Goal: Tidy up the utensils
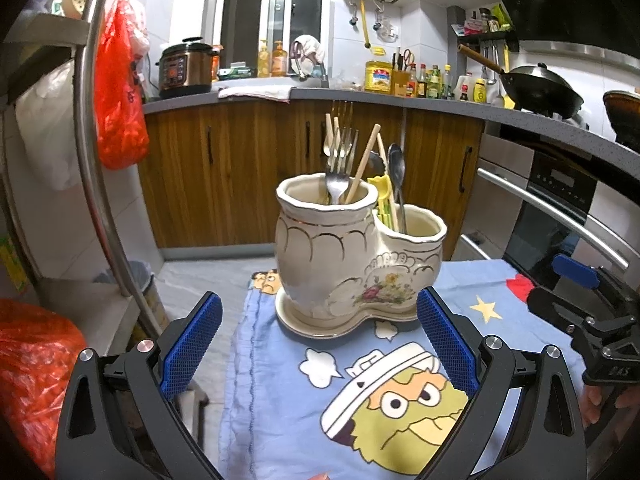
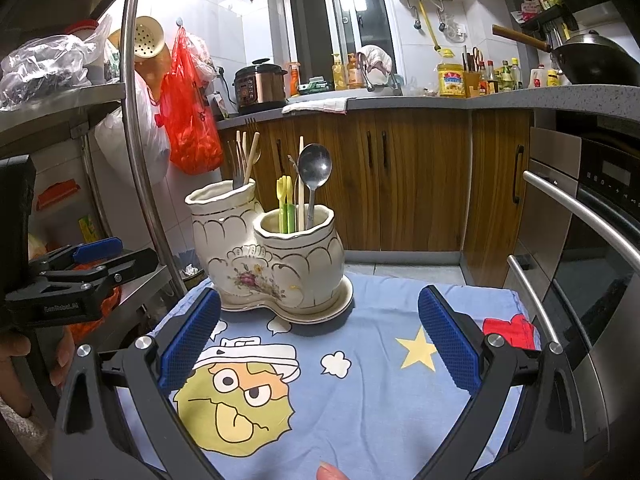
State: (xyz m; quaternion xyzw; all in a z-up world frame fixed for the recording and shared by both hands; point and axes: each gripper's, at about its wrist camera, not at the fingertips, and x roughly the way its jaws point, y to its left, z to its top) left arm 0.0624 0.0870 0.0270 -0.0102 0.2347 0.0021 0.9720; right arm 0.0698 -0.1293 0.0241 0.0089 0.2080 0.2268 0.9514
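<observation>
A cream ceramic double-pot utensil holder (image 1: 352, 264) (image 2: 268, 256) stands on its saucer on the blue cartoon cloth (image 1: 304, 412) (image 2: 360, 380). Its taller pot holds forks (image 1: 340, 160) (image 2: 239, 168) and wooden chopsticks (image 1: 366, 162). The lower pot holds a metal spoon (image 2: 314, 176) (image 1: 397, 172), yellow-green plastic picks (image 2: 285, 200) and a chopstick. My left gripper (image 1: 320, 336) is open in front of the holder, nothing between its blue pads. My right gripper (image 2: 320, 340) is also open and holds nothing, just right of the holder's saucer. Each gripper shows at the edge of the other's view.
A steel shelf pole (image 1: 90, 128) (image 2: 140, 128) with red plastic bags (image 1: 118, 92) (image 2: 192, 120) stands to the left. Wooden cabinets (image 2: 400, 184) and a cluttered counter lie behind. An oven with a bar handle (image 2: 580, 216) is to the right. A fingertip (image 2: 330, 472) shows at the bottom.
</observation>
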